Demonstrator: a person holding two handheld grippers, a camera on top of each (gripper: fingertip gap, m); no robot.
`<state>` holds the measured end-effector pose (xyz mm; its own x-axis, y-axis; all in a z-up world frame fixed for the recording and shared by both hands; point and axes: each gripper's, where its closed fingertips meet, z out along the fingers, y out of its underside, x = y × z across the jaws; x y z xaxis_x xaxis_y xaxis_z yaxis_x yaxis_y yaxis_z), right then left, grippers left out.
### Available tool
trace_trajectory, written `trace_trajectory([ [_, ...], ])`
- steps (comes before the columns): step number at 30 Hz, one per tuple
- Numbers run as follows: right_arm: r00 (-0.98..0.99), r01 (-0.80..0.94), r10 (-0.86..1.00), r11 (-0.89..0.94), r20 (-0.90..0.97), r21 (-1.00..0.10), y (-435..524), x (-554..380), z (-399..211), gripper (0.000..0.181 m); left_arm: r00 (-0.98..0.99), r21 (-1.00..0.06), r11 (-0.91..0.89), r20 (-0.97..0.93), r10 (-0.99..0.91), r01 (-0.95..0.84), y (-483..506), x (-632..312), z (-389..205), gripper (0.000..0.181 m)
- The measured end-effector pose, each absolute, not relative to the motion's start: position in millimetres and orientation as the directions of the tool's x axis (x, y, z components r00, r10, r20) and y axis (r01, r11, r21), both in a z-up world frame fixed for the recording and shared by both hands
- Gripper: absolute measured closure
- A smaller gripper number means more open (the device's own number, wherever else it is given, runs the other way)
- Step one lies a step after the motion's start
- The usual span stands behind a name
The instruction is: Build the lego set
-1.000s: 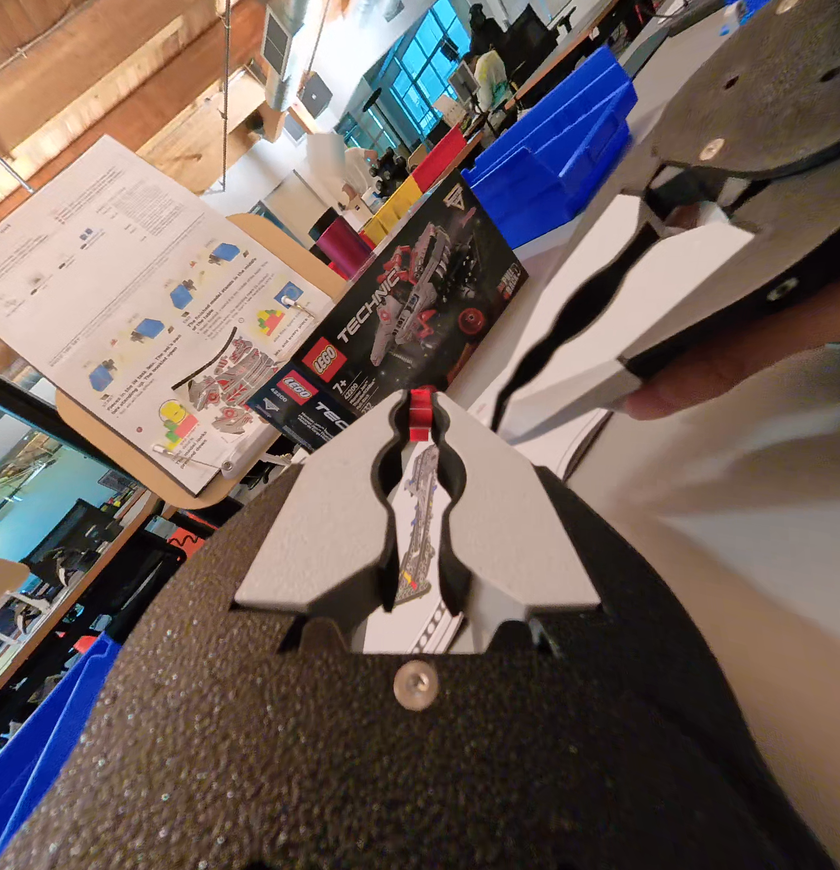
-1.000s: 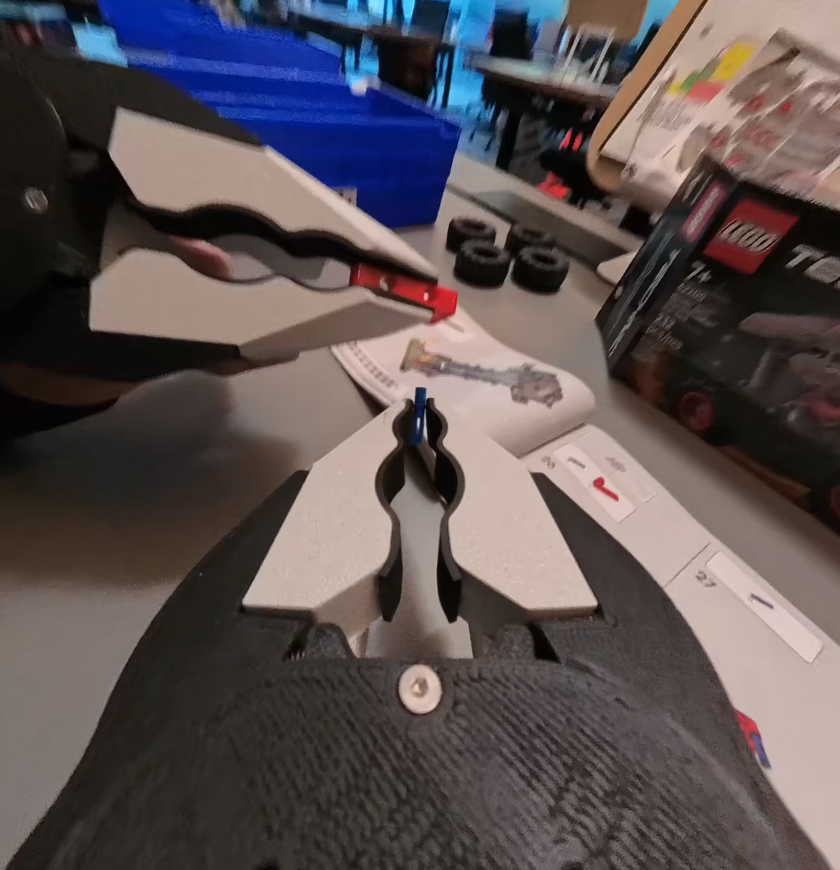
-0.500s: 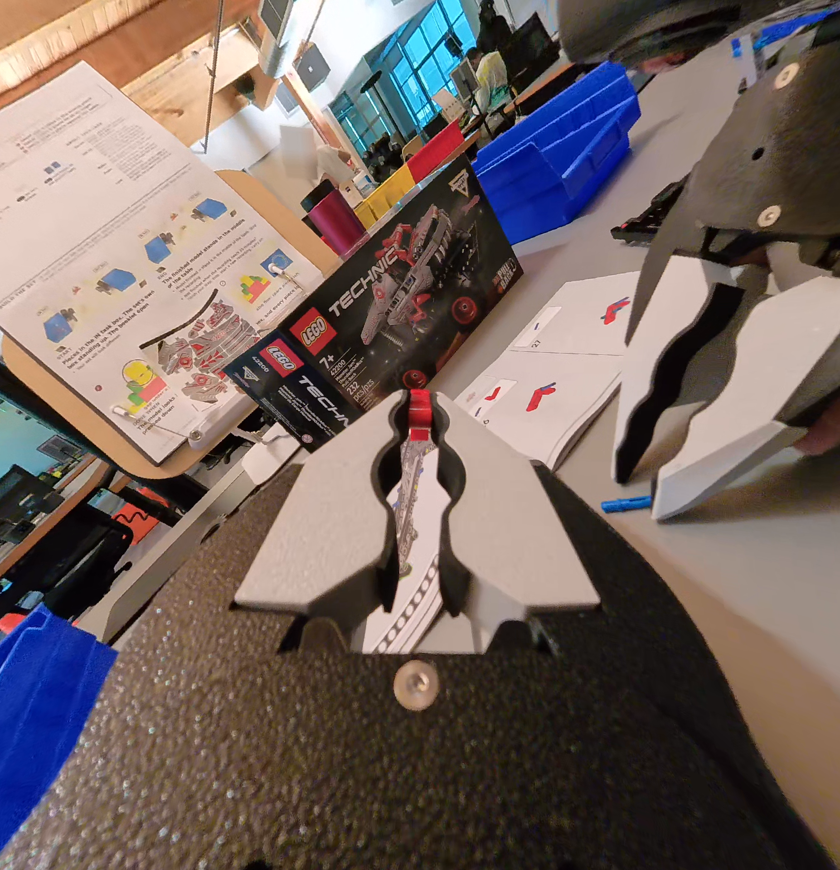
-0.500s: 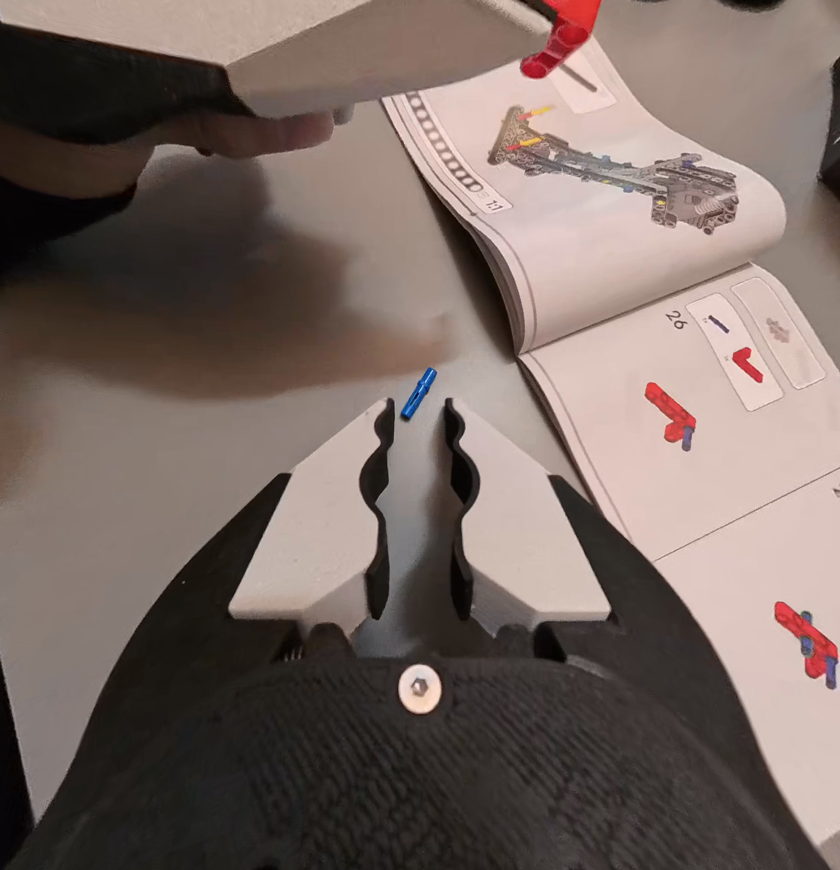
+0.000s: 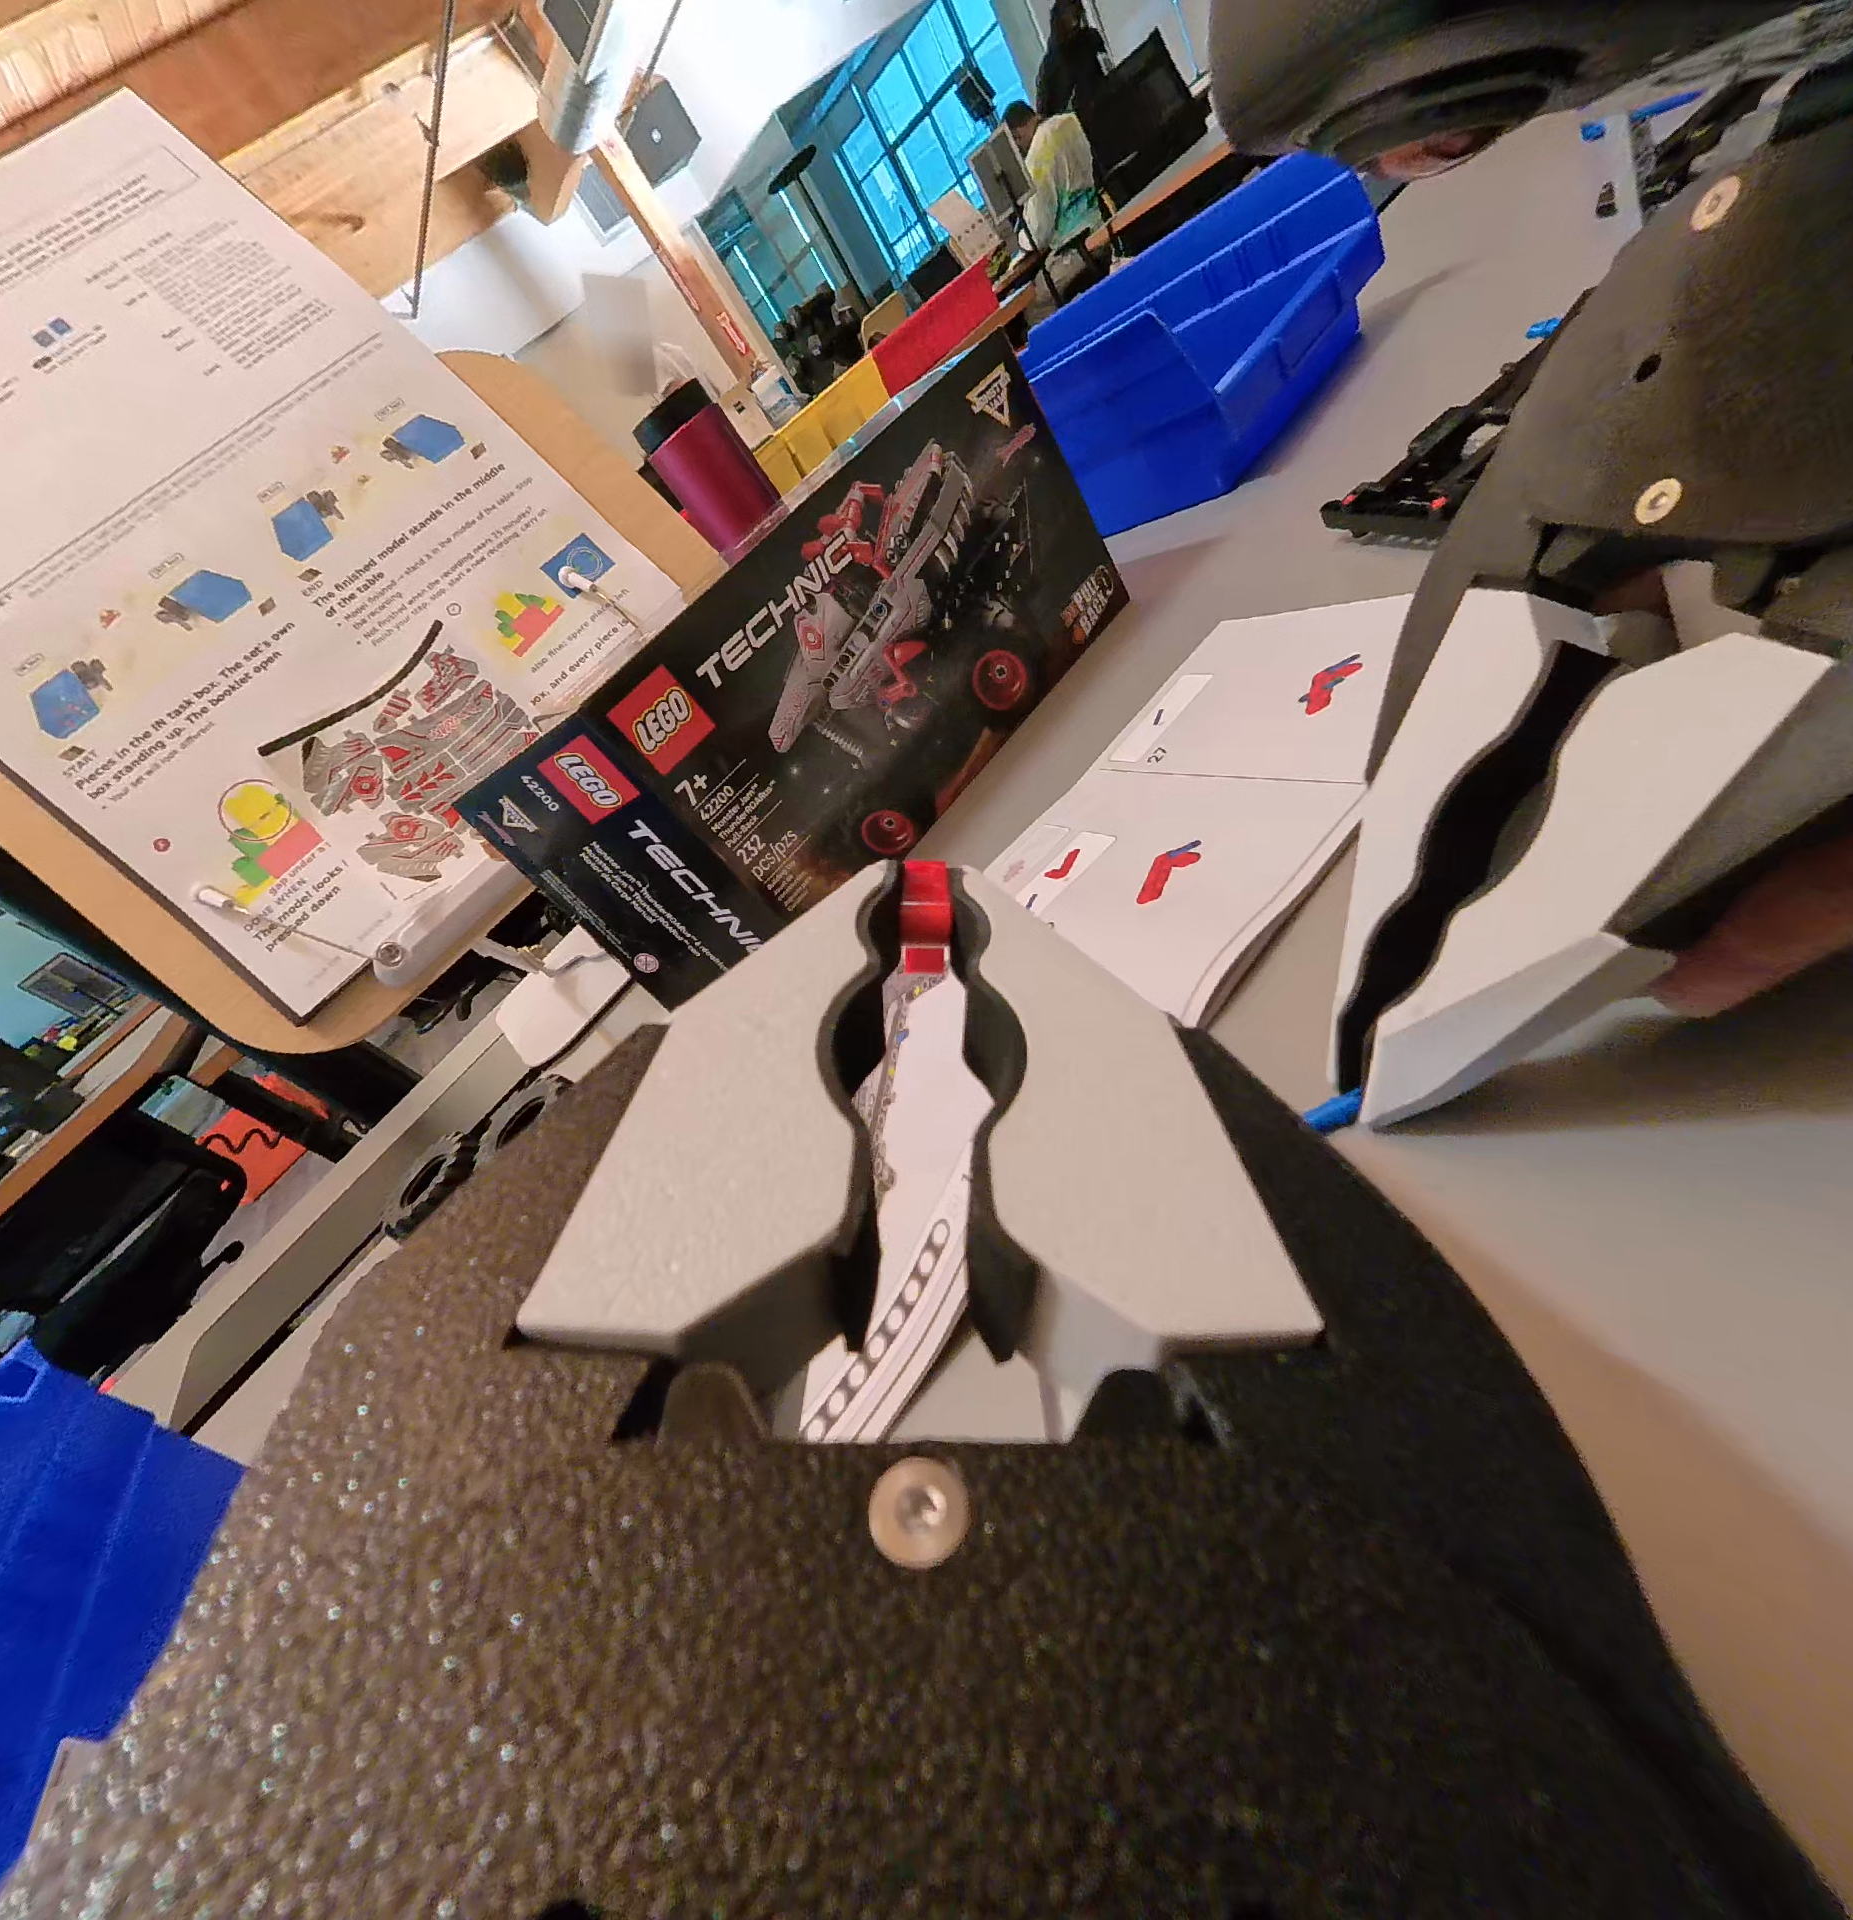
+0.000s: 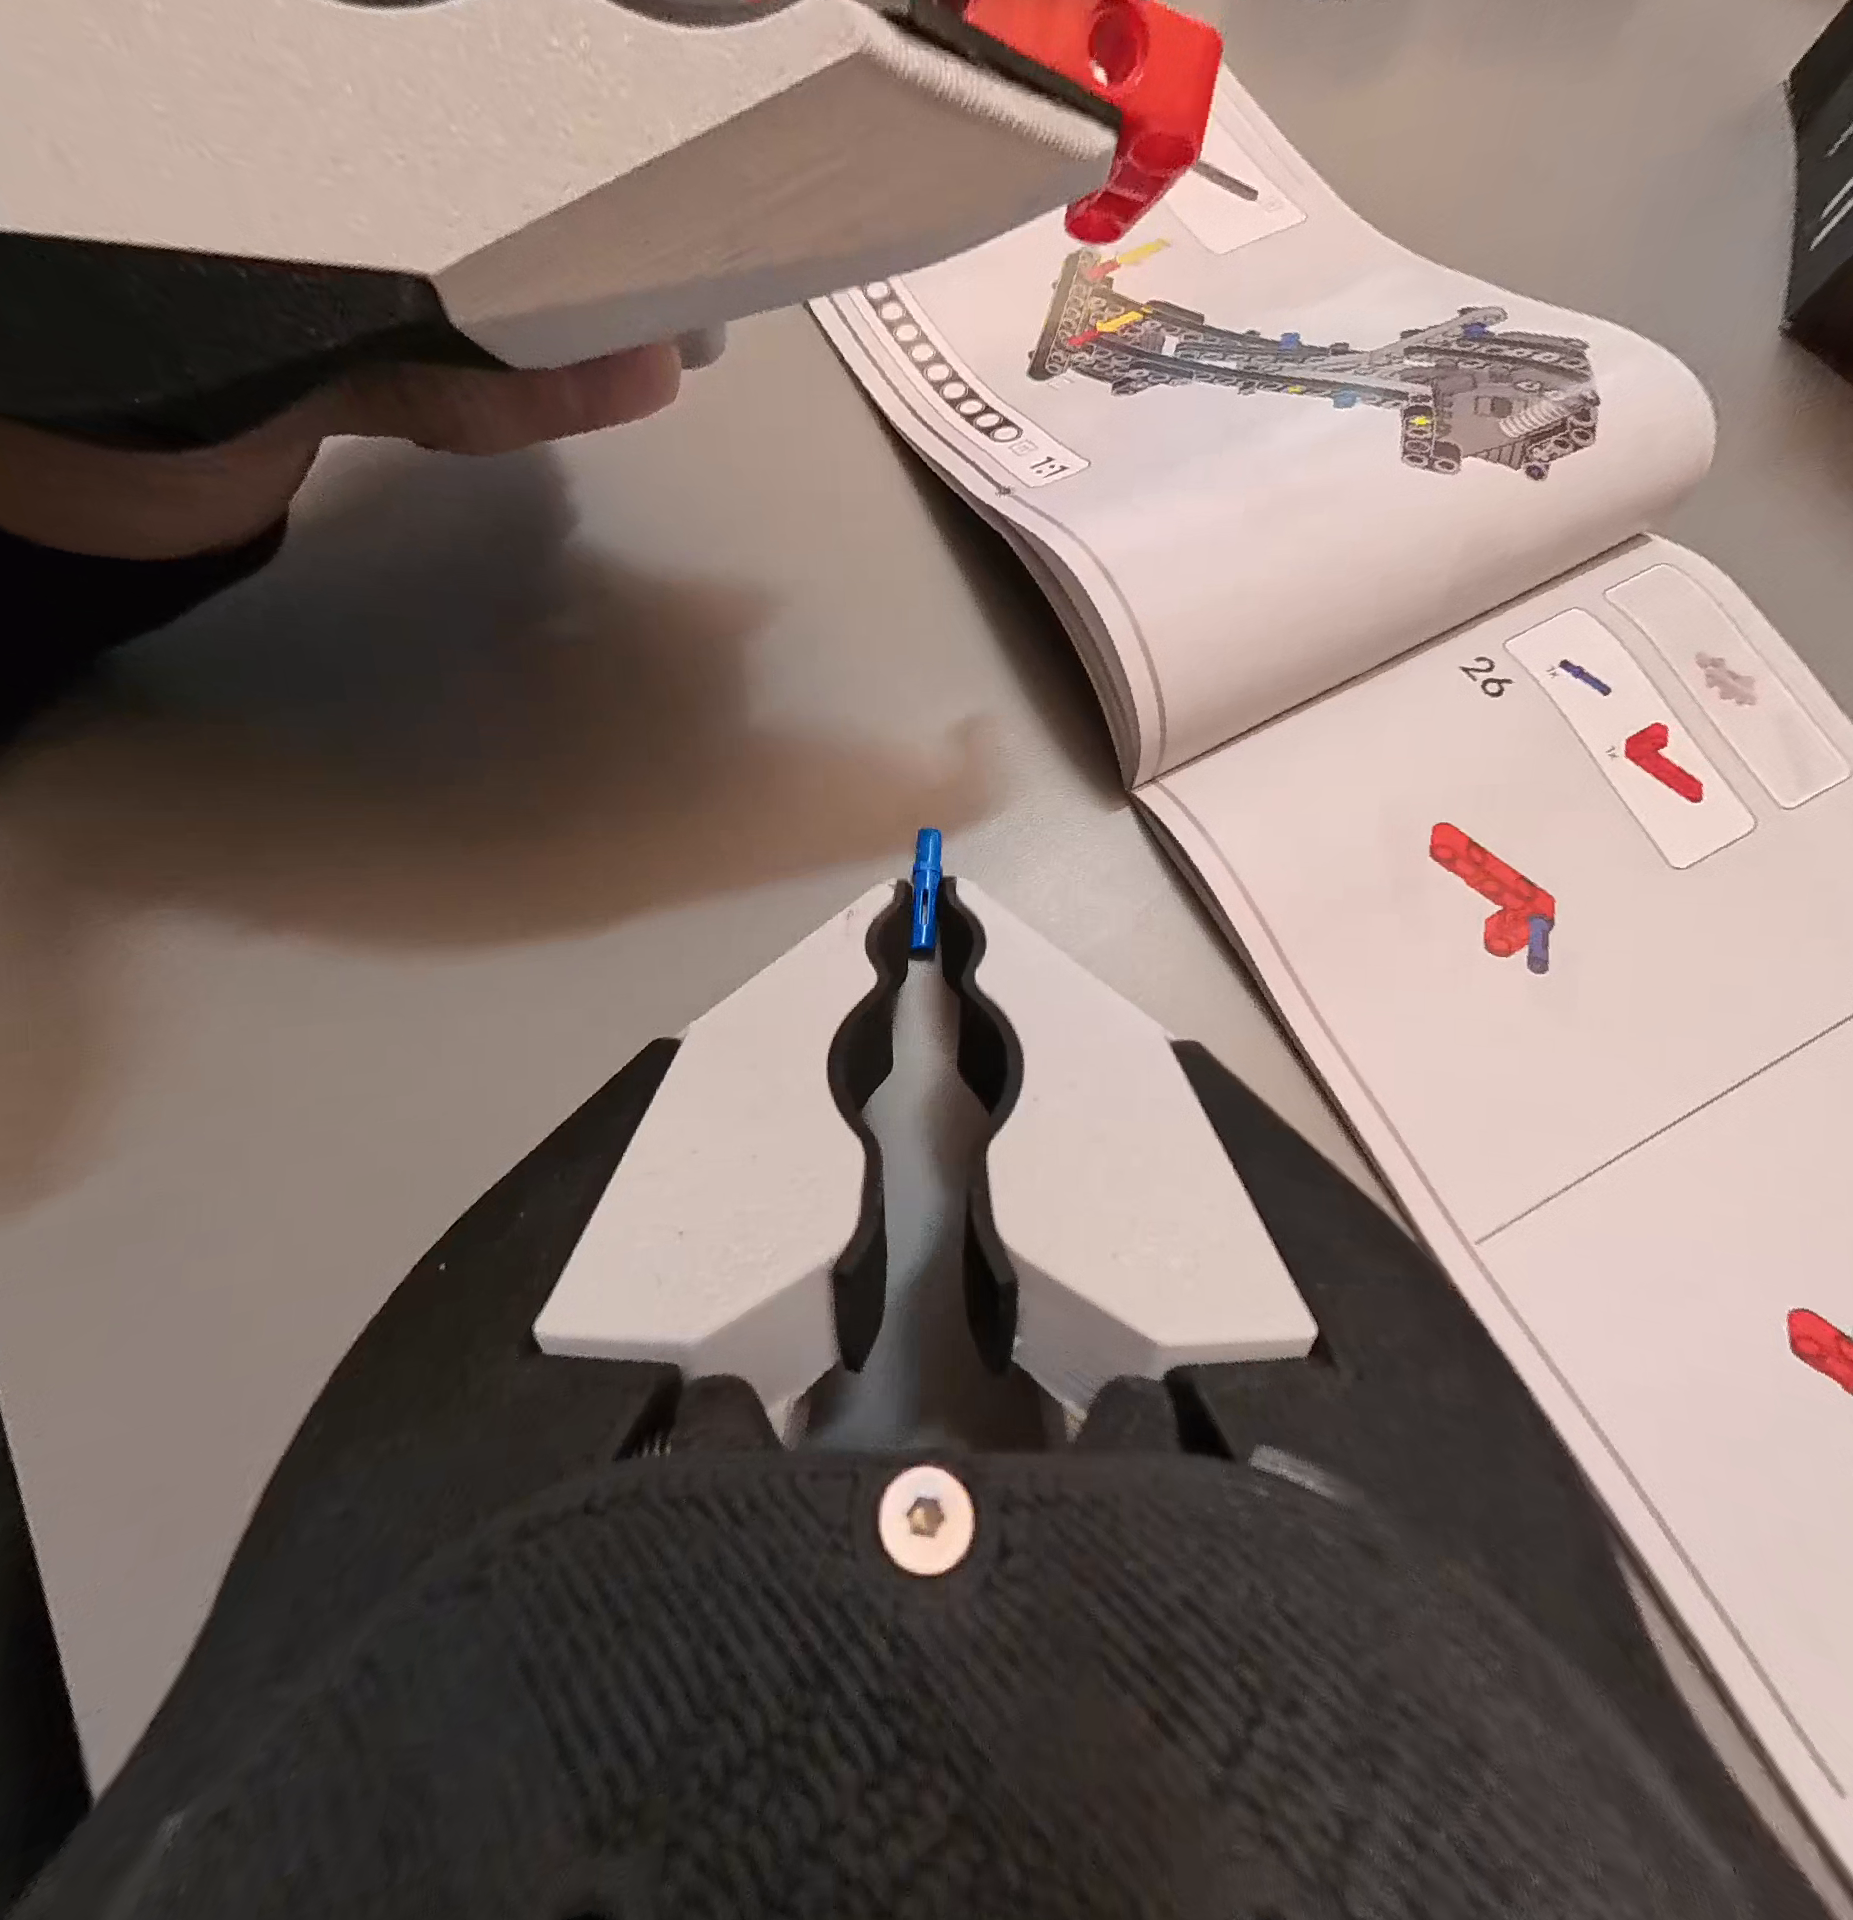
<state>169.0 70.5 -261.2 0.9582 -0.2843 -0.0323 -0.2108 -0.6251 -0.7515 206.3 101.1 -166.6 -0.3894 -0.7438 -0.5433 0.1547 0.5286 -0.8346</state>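
Observation:
My left gripper (image 5: 924, 902) is shut on a red L-shaped lego beam (image 5: 924, 914), held in the air above the open instruction booklet (image 5: 1202, 821). The beam also shows in the right wrist view (image 6: 1145, 109), sticking out of the left gripper's tips at the top. My right gripper (image 6: 924, 896) is shut on a small blue pin (image 6: 925, 889) with its tips down at the grey table (image 6: 382, 1039). In the left wrist view the right gripper (image 5: 1353, 1091) stands at the right with the pin's blue end (image 5: 1329, 1112) showing at its tips.
The black lego box (image 5: 828, 675) stands behind the booklet. Blue bins (image 5: 1202, 364) sit at the back right, another blue bin (image 5: 60, 1538) at the near left. A dark partly built assembly (image 5: 1421, 483) lies far right. An instruction board (image 5: 226, 540) leans at the left. Black gear-like parts (image 5: 454, 1164) lie near it. Spacing between my two grippers at the tips: around 11 cm.
The right gripper dropped to the table, let the blue pin lie there, then closed on it again. The left gripper kept hold of the red beam and shifted slightly.

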Motion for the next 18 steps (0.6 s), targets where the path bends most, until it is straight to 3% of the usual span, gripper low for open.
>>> trace_trajectory([
  [6,0.940,-0.036,-0.285,-0.633,0.189,-0.773,73.0,190.5,-251.9,0.179,-0.425,-0.837,0.530,-0.533,-0.732,0.137,96.9,204.7,-170.9,0.176],
  [8,0.942,0.005,-0.300,-0.432,0.149,-0.902,87.9,191.0,-213.9,0.179,-0.425,-0.859,0.498,-0.498,-0.756,0.122,99.4,205.4,-169.3,0.176],
  [10,0.948,-0.010,-0.308,-0.281,0.080,-0.960,93.2,190.3,-188.6,0.179,-0.427,-0.897,0.427,-0.434,-0.794,0.117,103.0,205.2,-163.4,0.176],
  [18,0.911,0.059,-0.390,-0.203,0.136,-0.977,84.0,197.1,-172.1,0.178,-0.478,-0.940,0.324,-0.334,-0.812,0.106,100.4,202.7,-160.6,0.176],
])
